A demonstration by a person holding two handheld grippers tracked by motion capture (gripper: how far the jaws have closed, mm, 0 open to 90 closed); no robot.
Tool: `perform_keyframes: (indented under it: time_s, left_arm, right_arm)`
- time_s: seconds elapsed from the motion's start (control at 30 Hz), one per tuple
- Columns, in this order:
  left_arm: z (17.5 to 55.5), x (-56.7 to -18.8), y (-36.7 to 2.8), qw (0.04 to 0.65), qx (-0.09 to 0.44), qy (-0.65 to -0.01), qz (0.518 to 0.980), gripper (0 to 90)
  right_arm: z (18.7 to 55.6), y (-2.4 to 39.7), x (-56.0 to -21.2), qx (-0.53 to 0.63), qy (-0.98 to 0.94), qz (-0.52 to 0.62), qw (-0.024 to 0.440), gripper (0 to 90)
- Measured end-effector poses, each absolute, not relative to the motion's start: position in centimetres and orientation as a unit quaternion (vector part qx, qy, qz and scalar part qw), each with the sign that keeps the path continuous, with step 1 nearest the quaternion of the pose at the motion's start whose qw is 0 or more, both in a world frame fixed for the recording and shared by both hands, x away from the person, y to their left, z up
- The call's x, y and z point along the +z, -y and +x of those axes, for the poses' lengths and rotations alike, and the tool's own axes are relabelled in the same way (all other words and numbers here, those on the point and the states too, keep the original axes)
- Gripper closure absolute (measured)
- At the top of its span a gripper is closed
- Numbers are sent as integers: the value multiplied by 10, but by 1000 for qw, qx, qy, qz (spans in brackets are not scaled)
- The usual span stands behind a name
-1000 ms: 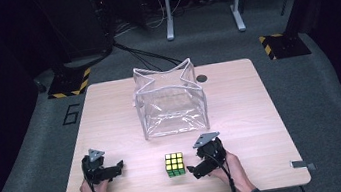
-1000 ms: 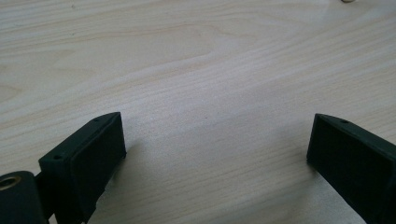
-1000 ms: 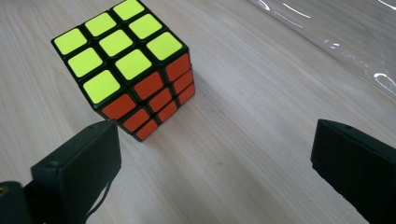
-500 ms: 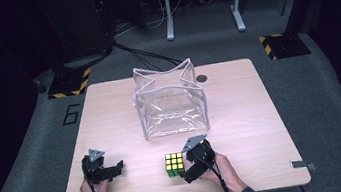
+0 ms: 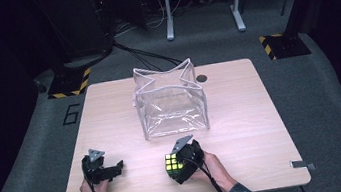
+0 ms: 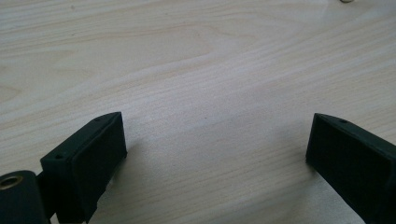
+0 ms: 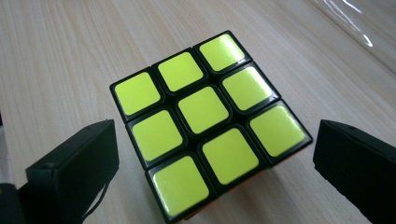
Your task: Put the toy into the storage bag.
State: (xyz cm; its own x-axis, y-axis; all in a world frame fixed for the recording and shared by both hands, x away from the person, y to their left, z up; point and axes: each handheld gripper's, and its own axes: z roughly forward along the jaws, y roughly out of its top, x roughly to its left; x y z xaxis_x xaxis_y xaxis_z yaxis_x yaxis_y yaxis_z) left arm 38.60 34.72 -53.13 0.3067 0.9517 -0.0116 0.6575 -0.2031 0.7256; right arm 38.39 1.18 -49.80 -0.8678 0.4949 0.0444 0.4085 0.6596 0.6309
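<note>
A pale wooden tabletop (image 5: pixel 240 101) carries everything, with a round hole near its far edge. Toward the far middle stands a clear plastic bag (image 5: pixel 171 101) with white-edged seams, upright and open at the top. Near the front edge, just right of centre, a puzzle cube (image 5: pixel 171 162) sits on the wood, yellow face up. The right hand-held gripper (image 5: pixel 181 167) is at the cube; in the right gripper view its jaws stand wide apart on either side of the cube (image 7: pixel 208 119), not pressing it. The left hand-held gripper (image 5: pixel 111 170) rests well to the left, its jaws spread wide over bare wood, holding nothing.
</note>
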Motion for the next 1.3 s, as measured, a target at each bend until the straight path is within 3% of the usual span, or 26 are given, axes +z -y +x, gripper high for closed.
perform_keyframes:
  time_s: [0.3, 0.5, 0.9, 0.97, 1.3]
  left_arm:
    - [386, -531, -348, 321, 230, -540, 743, 50]
    - [386, -531, -348, 321, 230, -540, 744, 53]
    - [386, -530, -348, 318, 231, -536, 747, 57]
    - [386, -530, -348, 319, 231, -537, 746, 58]
    - [386, -531, -348, 321, 230, -538, 744, 59]
  right_arm:
    - [387, -21, -502, 325, -910, 250, 61, 1]
    - [384, -20, -508, 320, -913, 248, 60, 137]
    - [382, -16, -509, 321, -912, 247, 64, 154]
    - [381, -13, -508, 322, -910, 250, 74, 328]
    - [385, -10, -508, 332, -903, 263, 72, 334]
